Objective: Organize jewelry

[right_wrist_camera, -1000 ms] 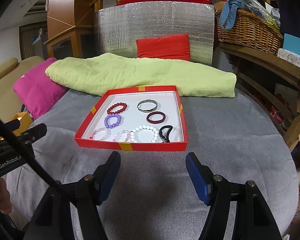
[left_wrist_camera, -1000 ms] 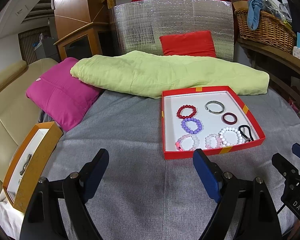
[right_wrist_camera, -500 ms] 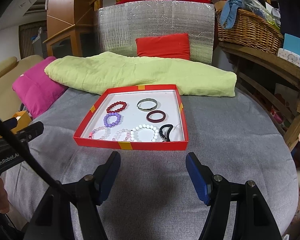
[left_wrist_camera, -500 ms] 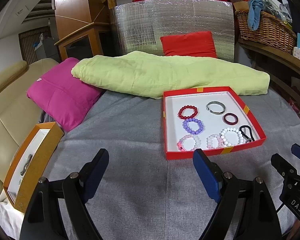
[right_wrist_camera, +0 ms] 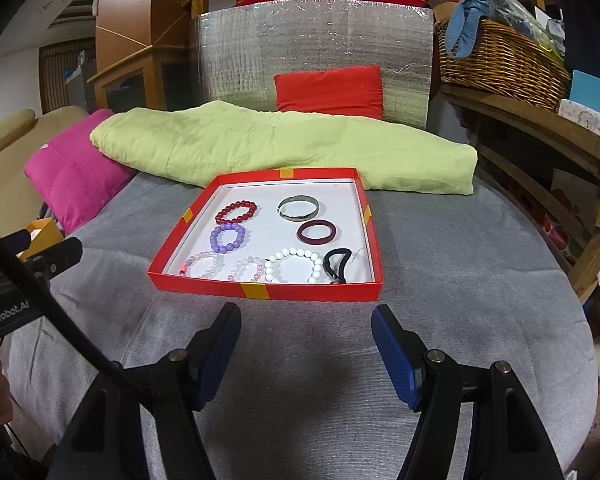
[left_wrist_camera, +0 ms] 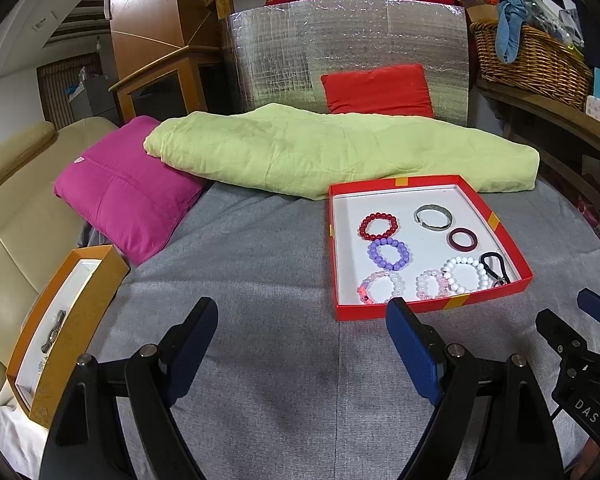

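Note:
A red box lid [left_wrist_camera: 428,309] [right_wrist_camera: 268,292] lies on the grey cloth and holds several bracelets: red beads [left_wrist_camera: 378,225], purple beads [left_wrist_camera: 388,254], white beads [right_wrist_camera: 294,265], a silver bangle [right_wrist_camera: 299,208], a dark red ring [right_wrist_camera: 317,232] and a black band [right_wrist_camera: 336,265]. An orange box [left_wrist_camera: 80,320] at the left holds a metal piece [left_wrist_camera: 53,332]. My left gripper [left_wrist_camera: 302,344] is open and empty, short of the red lid. My right gripper [right_wrist_camera: 306,350] is open and empty, just in front of the lid.
A green folded quilt [left_wrist_camera: 332,152] lies behind the lid, with a pink cushion [left_wrist_camera: 128,188] to its left and a red cushion [left_wrist_camera: 378,90] against a silver panel. A wicker basket [right_wrist_camera: 500,60] stands on a wooden shelf at the right. A beige sofa [left_wrist_camera: 16,208] is at the left.
Both views have shifted very slightly; the red lid sits a touch lower in the right wrist view. Both grippers stay open and empty.

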`<control>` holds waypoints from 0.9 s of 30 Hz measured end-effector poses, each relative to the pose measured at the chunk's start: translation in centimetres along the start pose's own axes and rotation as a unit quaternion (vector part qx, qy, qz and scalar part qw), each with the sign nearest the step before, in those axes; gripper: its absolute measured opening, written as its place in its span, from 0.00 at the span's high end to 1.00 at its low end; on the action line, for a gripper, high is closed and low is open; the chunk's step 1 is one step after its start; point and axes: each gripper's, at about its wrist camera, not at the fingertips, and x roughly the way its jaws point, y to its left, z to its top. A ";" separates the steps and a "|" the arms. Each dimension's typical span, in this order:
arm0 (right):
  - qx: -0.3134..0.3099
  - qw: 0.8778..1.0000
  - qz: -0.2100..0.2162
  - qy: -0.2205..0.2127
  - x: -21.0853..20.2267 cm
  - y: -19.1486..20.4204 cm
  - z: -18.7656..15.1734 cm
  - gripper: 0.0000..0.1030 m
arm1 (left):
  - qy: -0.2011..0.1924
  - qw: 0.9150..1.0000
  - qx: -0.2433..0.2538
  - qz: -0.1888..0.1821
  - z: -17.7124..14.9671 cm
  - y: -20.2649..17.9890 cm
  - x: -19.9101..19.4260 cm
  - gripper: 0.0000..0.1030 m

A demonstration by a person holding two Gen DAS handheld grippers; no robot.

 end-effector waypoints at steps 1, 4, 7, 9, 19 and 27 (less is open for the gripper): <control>-0.001 1.000 0.000 0.000 0.0 0.1 0.0 0.31 | 0.000 1.000 0.000 0.000 0.0 0.0 0.0 0.16; -0.003 1.000 -0.001 0.000 0.1 0.2 0.0 0.31 | 0.000 1.000 0.000 0.000 0.0 0.0 0.0 0.16; -0.004 1.000 -0.001 -0.001 0.1 0.3 0.0 0.31 | -0.001 1.000 0.001 -0.001 0.0 0.1 -0.1 0.16; -0.003 1.000 -0.003 -0.002 0.1 0.2 0.0 0.31 | -0.002 1.000 0.001 0.001 0.1 0.1 -0.1 0.16; -0.005 1.000 -0.003 -0.004 0.1 0.4 0.0 0.31 | -0.002 1.000 0.001 0.001 0.1 0.2 -0.1 0.16; -0.005 1.000 -0.003 -0.004 0.1 0.5 0.0 0.31 | -0.004 1.000 0.002 0.000 0.0 0.2 -0.1 0.16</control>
